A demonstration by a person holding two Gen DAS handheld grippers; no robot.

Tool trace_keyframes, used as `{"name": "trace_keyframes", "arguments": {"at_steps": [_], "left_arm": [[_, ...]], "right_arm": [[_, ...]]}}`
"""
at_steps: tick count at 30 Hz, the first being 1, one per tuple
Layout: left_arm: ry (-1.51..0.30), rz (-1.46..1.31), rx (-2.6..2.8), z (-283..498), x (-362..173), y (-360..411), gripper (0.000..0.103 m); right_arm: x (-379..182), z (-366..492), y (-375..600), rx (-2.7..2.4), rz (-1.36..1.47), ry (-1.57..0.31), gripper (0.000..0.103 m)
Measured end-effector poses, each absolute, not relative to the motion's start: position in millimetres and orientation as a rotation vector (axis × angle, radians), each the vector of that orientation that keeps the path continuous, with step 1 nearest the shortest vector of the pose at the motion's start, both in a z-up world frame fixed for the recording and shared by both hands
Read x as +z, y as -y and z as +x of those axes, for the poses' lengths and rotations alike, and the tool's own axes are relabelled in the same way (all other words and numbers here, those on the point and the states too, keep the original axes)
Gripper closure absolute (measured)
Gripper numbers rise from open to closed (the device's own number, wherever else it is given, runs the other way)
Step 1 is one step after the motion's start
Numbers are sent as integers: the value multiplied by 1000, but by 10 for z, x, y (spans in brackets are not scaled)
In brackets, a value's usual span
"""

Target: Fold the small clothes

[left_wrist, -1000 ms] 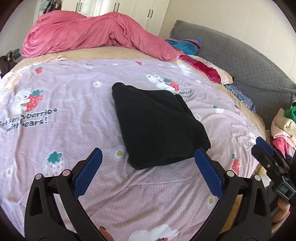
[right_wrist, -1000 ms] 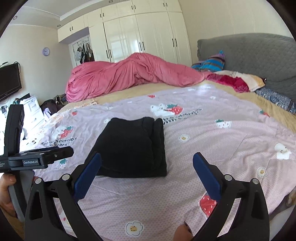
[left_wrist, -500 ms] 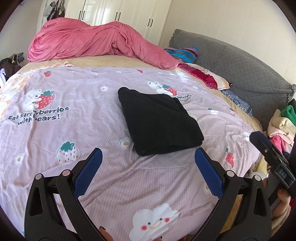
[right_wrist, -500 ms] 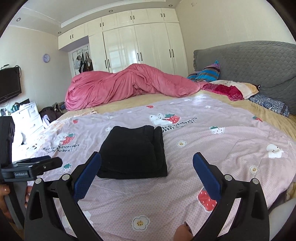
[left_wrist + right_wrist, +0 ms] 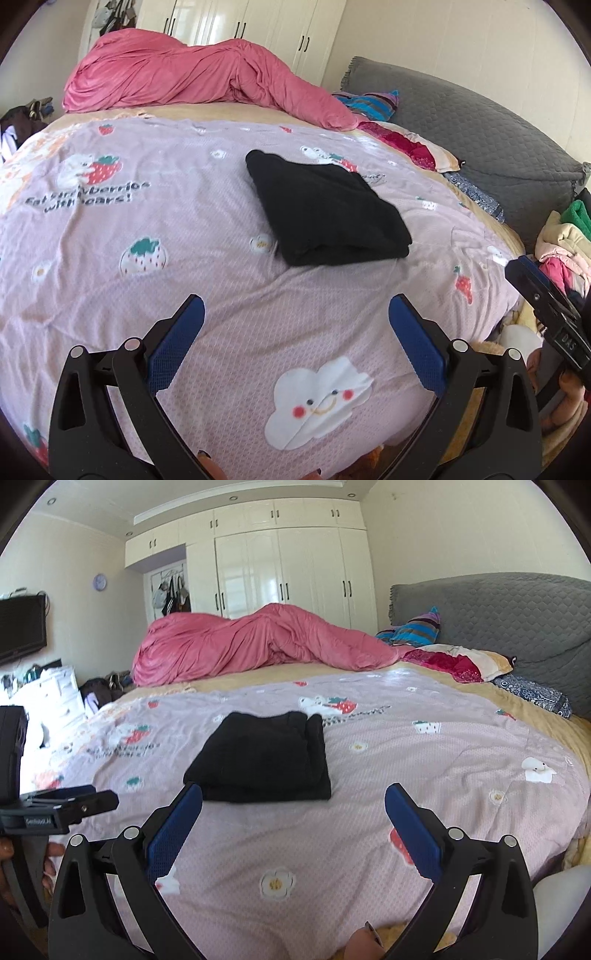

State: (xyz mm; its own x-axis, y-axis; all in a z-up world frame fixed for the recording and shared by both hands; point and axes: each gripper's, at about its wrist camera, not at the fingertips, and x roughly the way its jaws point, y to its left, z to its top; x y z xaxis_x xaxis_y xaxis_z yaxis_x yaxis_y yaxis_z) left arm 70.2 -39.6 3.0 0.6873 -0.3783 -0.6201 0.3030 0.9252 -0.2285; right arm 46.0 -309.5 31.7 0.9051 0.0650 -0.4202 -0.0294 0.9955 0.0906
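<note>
The garment (image 5: 327, 216) lies folded into a compact black rectangle on the bedspread (image 5: 147, 240), ahead of both tools and touched by neither; the left gripper (image 5: 295, 325) has its jaws spread wide with nothing between them; the right gripper (image 5: 293, 808) is likewise spread and empty. The fold appears complete. Risks, as judged: the stacked layers at the near edge may slip apart if a finger snags them; the soft, wrinkled bedspread may drag along with the garment; the clothes pile (image 5: 561, 243) at the bed's edge may topple if brushed.
</note>
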Motion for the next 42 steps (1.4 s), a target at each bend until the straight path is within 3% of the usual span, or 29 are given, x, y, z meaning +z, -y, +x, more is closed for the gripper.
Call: {"name": "trace_keyframes", "arguments": {"at_steps": [12,22,42], "left_arm": [[-667,-91,-348,642,-152,326,9],[-738,-106,-296,806,-340,270,9],[-780,-112,-248,864,-422,186,9]], "right_arm": [[68,321,2820,87,43,-415,4],[-332,719,2783,2,84,-598,4],[-398,663,2733,8,77,-554,4]]}}
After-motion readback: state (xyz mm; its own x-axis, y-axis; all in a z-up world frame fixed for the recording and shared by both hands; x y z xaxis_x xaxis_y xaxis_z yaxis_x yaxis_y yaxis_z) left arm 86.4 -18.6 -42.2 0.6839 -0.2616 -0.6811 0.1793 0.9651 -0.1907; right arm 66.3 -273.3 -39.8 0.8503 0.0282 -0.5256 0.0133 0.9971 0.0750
